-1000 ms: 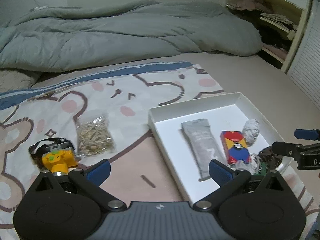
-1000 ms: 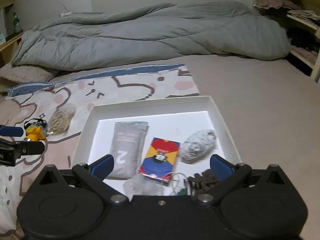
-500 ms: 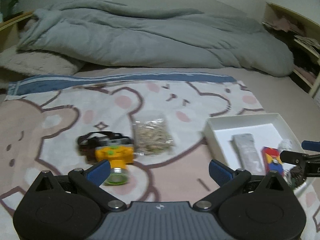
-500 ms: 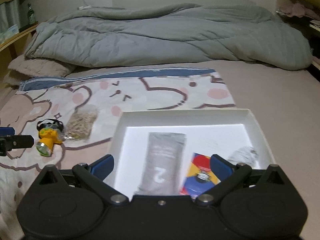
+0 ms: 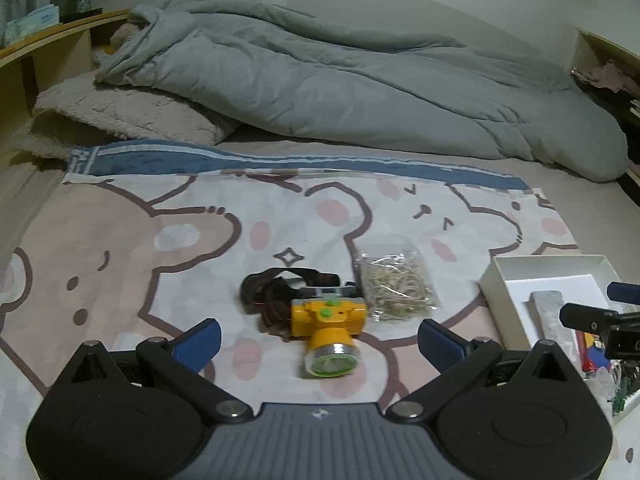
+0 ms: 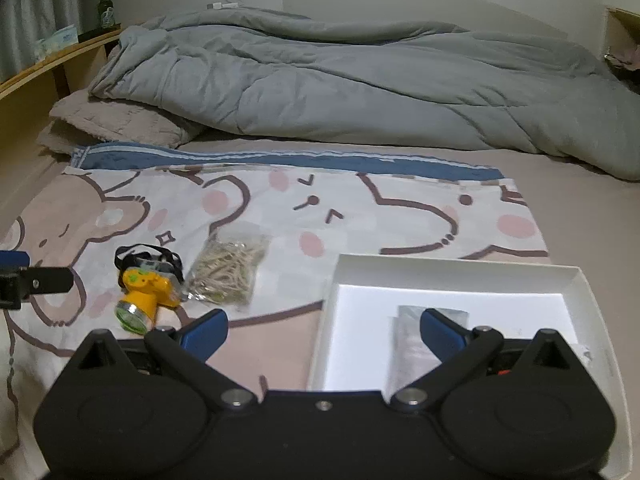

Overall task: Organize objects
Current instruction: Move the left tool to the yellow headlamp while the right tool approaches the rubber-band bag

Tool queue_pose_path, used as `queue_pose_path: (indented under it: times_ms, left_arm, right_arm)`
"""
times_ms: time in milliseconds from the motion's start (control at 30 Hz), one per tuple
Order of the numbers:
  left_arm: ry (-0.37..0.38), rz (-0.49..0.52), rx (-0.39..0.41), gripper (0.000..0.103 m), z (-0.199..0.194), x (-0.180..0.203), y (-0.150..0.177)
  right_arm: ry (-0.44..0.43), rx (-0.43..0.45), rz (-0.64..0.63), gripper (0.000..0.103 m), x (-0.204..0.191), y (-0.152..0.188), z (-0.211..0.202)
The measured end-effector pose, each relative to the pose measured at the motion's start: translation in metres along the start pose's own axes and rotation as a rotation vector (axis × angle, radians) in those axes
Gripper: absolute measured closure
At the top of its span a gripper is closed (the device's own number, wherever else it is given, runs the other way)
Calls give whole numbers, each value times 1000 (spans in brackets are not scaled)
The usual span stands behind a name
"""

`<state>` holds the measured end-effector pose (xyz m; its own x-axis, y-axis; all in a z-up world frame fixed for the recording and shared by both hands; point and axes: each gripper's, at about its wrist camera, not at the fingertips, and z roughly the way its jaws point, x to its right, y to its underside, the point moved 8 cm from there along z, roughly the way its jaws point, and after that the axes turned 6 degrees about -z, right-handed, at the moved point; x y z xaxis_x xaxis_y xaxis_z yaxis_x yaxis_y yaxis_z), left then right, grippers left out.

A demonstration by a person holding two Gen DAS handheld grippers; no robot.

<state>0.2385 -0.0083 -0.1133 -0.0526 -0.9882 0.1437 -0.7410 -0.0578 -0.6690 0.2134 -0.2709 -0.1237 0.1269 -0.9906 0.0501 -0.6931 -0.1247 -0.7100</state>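
The left gripper (image 5: 318, 338) is seen with its jaws spread wide and nothing between them; it has been swung left since a second ago, so that the headlamp (image 5: 326, 326), formerly at the left edge of its view, is now framed between the fingers, just ahead of them. The headlamp lies on the cartoon blanket (image 5: 160, 240) on the bed, its black strap (image 5: 276, 286) bunched on the far side, and the bag of rubber bands (image 5: 396, 286) rests just to its right. The white tray (image 5: 516, 280) has been shifted to the right edge of that view. The right gripper (image 6: 322, 332) is likewise held open and empty, near the tray's left wall; the grey packet (image 6: 412, 332) is seen inside the tray, while the other contents seen earlier are now hidden behind the gripper body.
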Motion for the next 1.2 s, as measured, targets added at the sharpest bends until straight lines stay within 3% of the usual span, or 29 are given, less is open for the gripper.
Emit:
queue_pose_path:
  times_ms: [267, 400, 533, 667, 767, 1000, 1200]
  left_arm:
    - [-62, -9, 32, 0, 12, -18, -4]
    - [-55, 8, 59, 0, 20, -17, -4]
    - [-34, 18, 33, 0, 31, -15, 1]
    - [-17, 19, 0, 2, 42, -13, 6]
    - [-2, 45, -20, 14, 51, -9, 10]
    - [62, -8, -83, 33, 72, -8, 22]
    - [74, -14, -111, 35, 88, -4, 28]
  right_arm:
    - [-18, -6, 40, 0, -15, -11, 28]
    - [-28, 7, 79, 0, -20, -15, 44]
    - [-30, 8, 119, 1, -23, -21, 59]
    - [-83, 1, 224, 30, -24, -26, 75]
    - [-133, -27, 307, 39, -29, -24, 89]
    - [-196, -88, 337, 47, -44, -11, 120]
    - [-239, -140, 380, 46, -44, 1, 141]
